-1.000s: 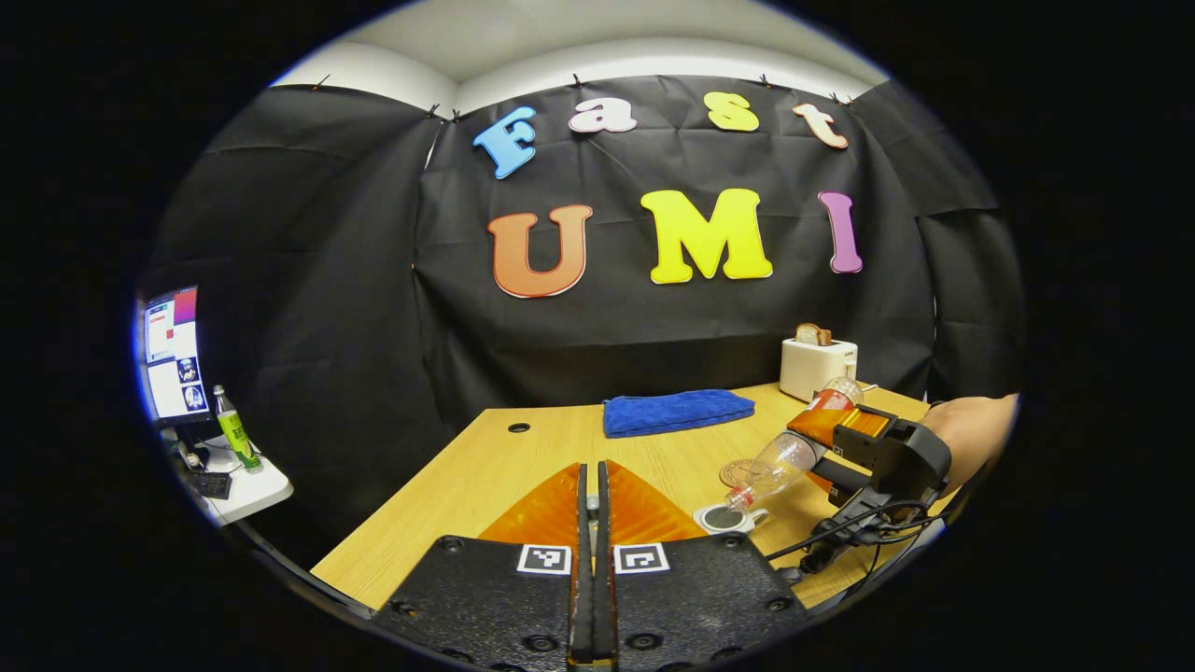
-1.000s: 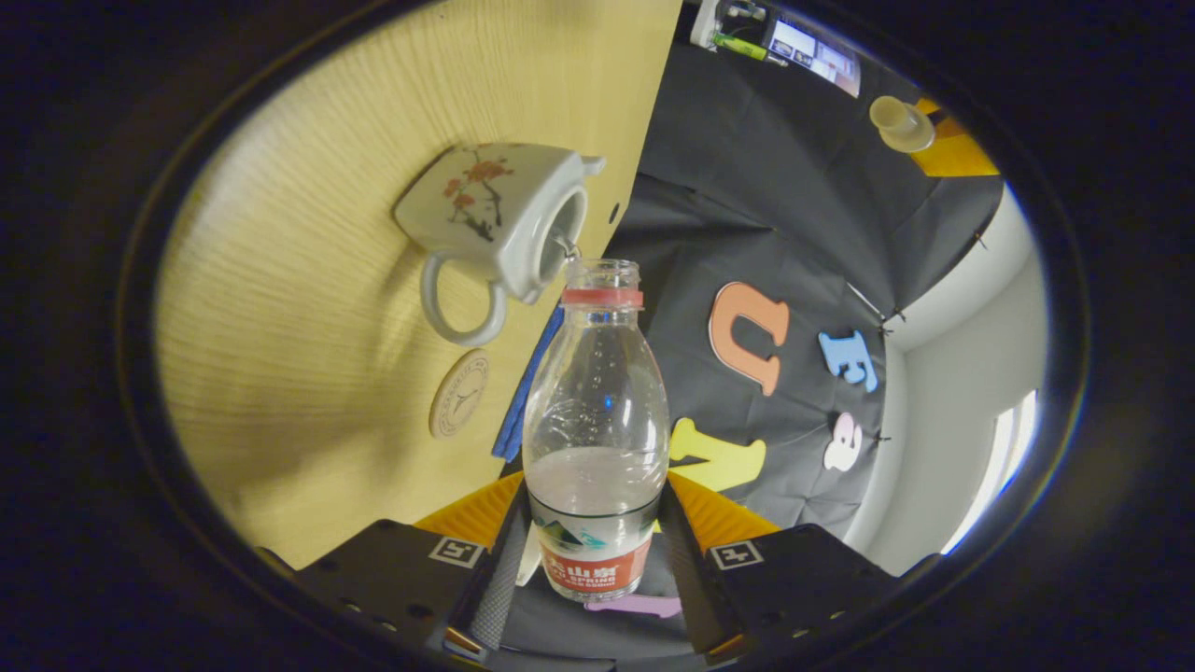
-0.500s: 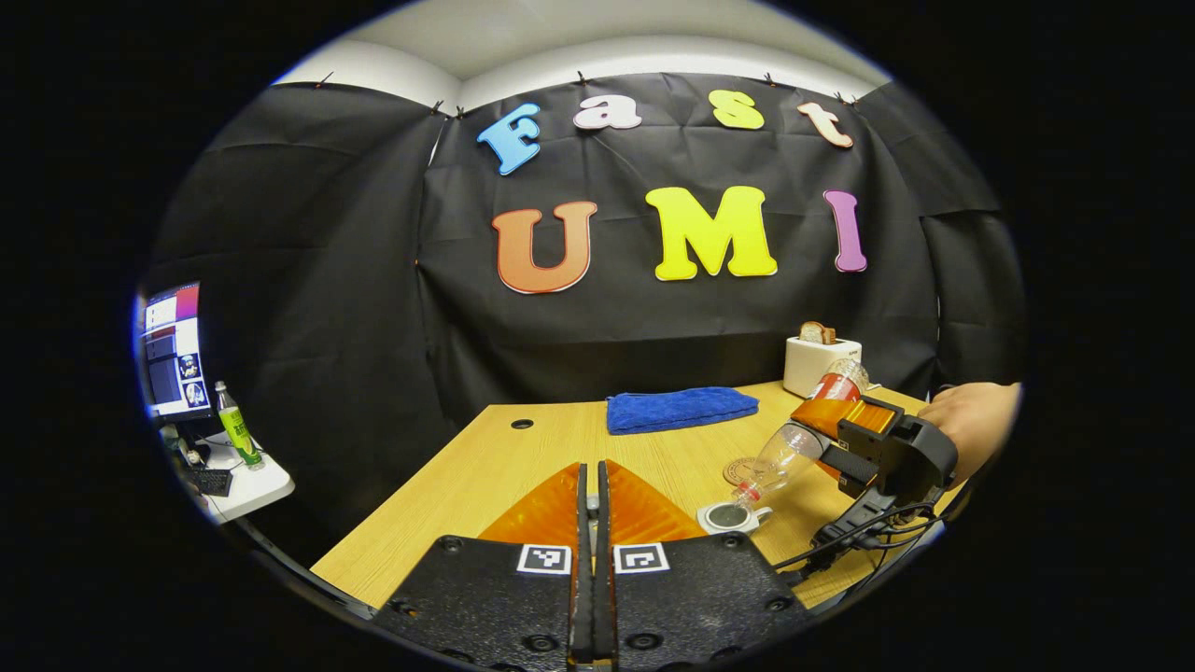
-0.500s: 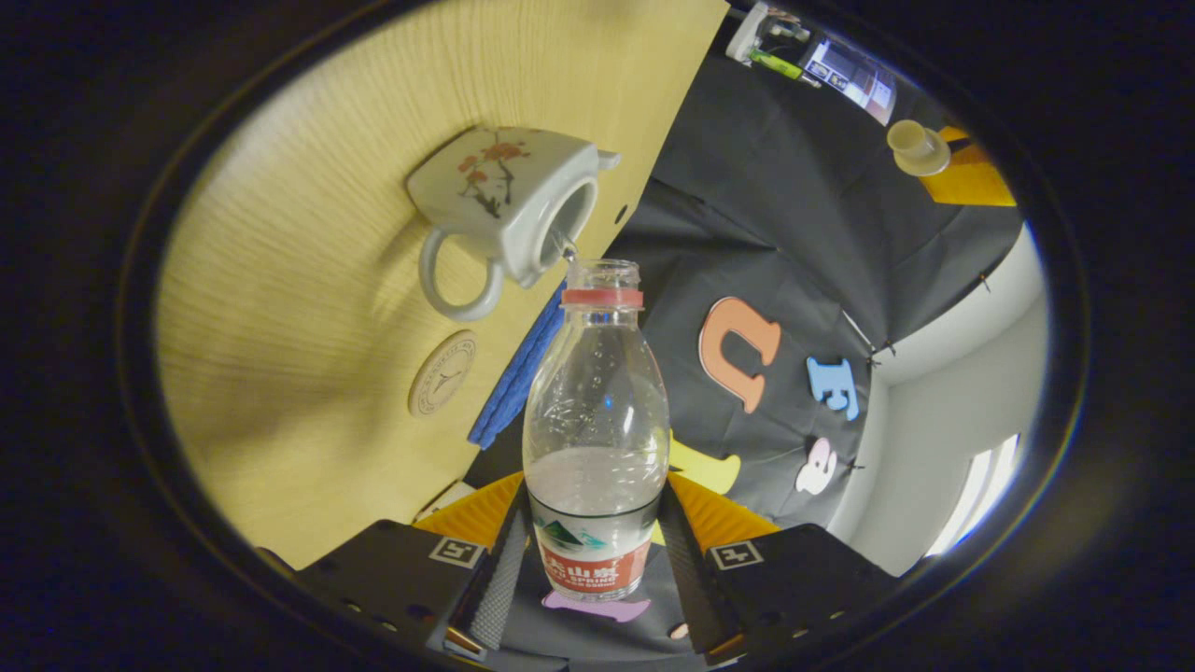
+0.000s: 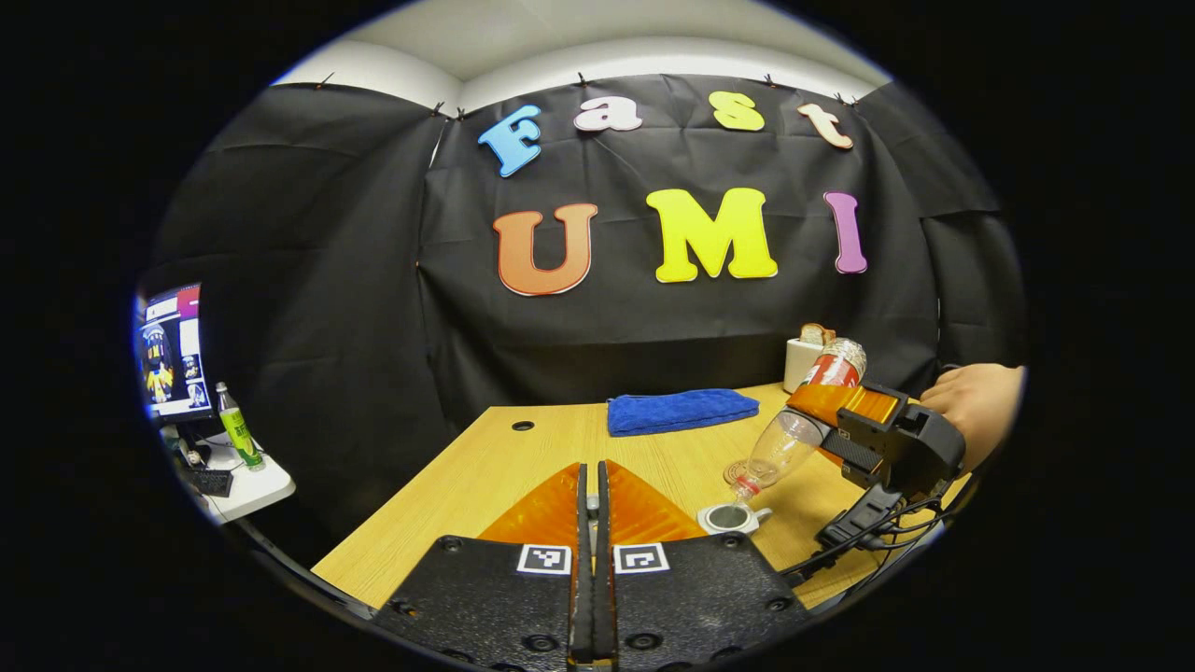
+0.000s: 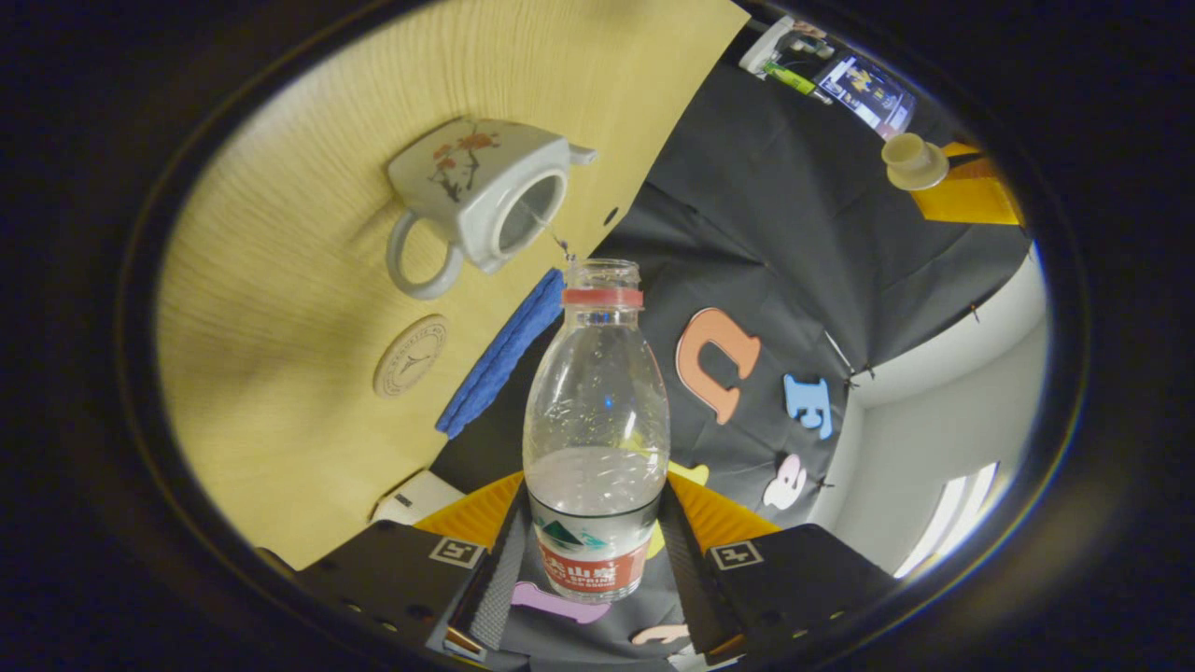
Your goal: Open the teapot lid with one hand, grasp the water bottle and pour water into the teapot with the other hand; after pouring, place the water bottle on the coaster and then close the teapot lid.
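White teapot (image 6: 476, 191) with red blossom sprig; clear water bottle (image 6: 596, 429) with red neck ring; blue cloth (image 5: 681, 411).

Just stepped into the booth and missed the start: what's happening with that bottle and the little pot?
A person is pouring. The right gripper has its fingers clamped on the water bottle, tipped neck-down over the open teapot on the wooden table, with a thin stream running into it. The left gripper holds the teapot lid off to the side. The coaster beside the teapot is bare, so setting the bottle down and closing the lid remain.
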Action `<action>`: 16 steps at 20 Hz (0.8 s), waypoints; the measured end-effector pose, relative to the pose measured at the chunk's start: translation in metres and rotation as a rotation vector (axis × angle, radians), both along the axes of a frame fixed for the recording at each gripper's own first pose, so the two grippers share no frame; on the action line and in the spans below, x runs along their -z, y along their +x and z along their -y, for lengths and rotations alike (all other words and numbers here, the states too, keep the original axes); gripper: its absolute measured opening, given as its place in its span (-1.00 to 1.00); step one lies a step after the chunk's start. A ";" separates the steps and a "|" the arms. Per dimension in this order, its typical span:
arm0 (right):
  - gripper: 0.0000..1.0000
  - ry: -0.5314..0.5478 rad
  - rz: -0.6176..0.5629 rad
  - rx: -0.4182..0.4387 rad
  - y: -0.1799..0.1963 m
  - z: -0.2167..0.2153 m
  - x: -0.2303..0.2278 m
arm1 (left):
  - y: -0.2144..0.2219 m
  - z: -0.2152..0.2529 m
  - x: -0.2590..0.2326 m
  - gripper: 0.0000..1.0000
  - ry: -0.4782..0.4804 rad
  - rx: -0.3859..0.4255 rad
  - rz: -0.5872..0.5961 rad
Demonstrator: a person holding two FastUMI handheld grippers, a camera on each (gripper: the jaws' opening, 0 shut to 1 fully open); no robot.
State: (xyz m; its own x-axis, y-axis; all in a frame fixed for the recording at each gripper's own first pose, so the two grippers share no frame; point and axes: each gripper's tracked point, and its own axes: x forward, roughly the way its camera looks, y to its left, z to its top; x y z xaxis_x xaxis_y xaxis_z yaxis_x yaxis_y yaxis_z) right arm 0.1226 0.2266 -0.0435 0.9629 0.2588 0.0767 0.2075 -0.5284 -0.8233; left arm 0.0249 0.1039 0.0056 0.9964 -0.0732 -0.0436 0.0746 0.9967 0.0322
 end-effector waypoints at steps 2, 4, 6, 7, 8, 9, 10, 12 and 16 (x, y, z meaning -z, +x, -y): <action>0.44 -0.016 0.007 -0.005 0.000 -0.001 -0.002 | 0.001 0.000 0.000 -0.94 0.000 0.002 -0.001; 0.45 -0.031 0.012 -0.011 0.000 -0.004 -0.003 | 0.001 0.000 0.000 -0.94 0.003 0.002 -0.001; 0.44 -0.056 0.027 -0.020 0.001 -0.007 -0.006 | 0.000 -0.001 0.000 -0.94 0.001 0.002 -0.002; 0.44 -0.070 0.036 -0.025 0.000 -0.009 -0.007 | 0.000 -0.001 -0.001 -0.94 0.001 0.002 -0.002; 0.45 -0.077 0.039 -0.029 -0.001 -0.010 -0.008 | 0.000 -0.001 -0.001 -0.94 0.001 0.002 -0.001; 0.48 -0.077 0.038 -0.032 -0.001 -0.011 -0.008 | 0.001 -0.001 0.000 -0.94 0.001 0.002 -0.001; 0.46 -0.075 0.037 -0.038 -0.001 -0.012 -0.008 | 0.000 -0.001 -0.001 -0.94 0.002 0.002 0.001; 0.44 -0.085 0.041 -0.044 -0.002 -0.014 -0.010 | 0.000 -0.001 -0.001 -0.94 0.001 0.004 0.002; 0.45 -0.082 0.039 -0.036 -0.001 -0.012 -0.011 | 0.000 -0.001 -0.001 -0.94 0.001 0.002 0.001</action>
